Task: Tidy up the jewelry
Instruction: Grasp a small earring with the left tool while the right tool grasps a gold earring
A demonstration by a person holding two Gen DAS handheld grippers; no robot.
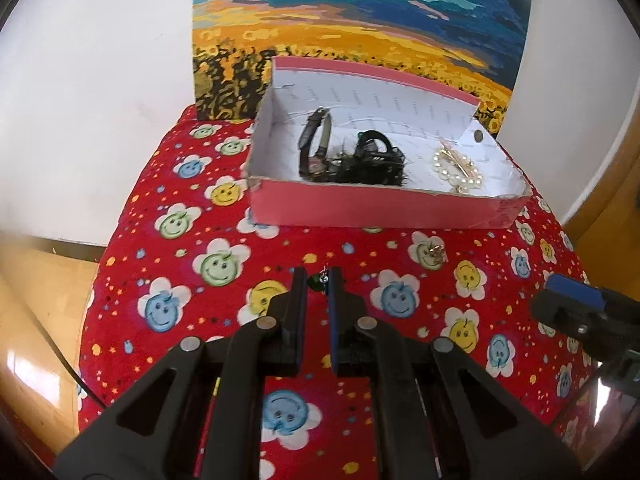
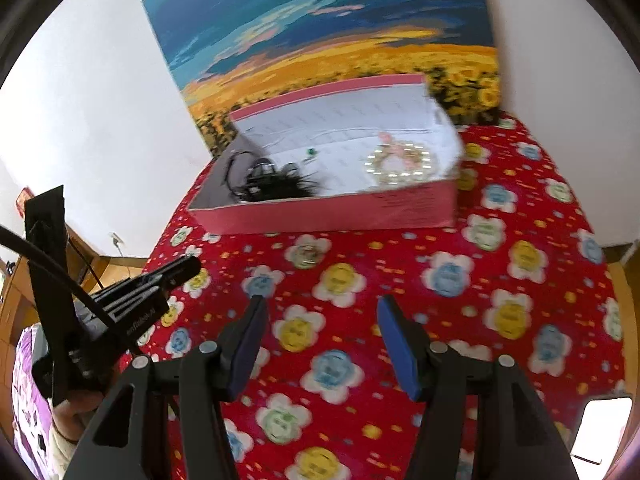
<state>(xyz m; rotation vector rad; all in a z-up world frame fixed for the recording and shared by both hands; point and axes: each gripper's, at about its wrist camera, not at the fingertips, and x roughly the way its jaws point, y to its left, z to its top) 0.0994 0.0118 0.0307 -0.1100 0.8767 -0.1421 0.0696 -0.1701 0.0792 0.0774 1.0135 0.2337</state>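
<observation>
Presently left gripper (image 1: 319,280) pinches a small green earring (image 1: 319,279) above the table near the pink box (image 1: 372,210); right gripper (image 2: 320,312) spread, empty; slight grip, earring could slip mid-carry.

White lettering on the left tool (image 2: 132,308) is too blurred to read, perhaps ending "AI"

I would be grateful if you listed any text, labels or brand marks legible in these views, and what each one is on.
White lettering on the side of the black left tool: blurred, not legible.
Rows of faint grey print on the white lining of the pink cardboard box: too small to read.
Dark print on the box's pink outer front wall: blurred, unreadable.
Small red sign on the white wall: too small to read.
</observation>
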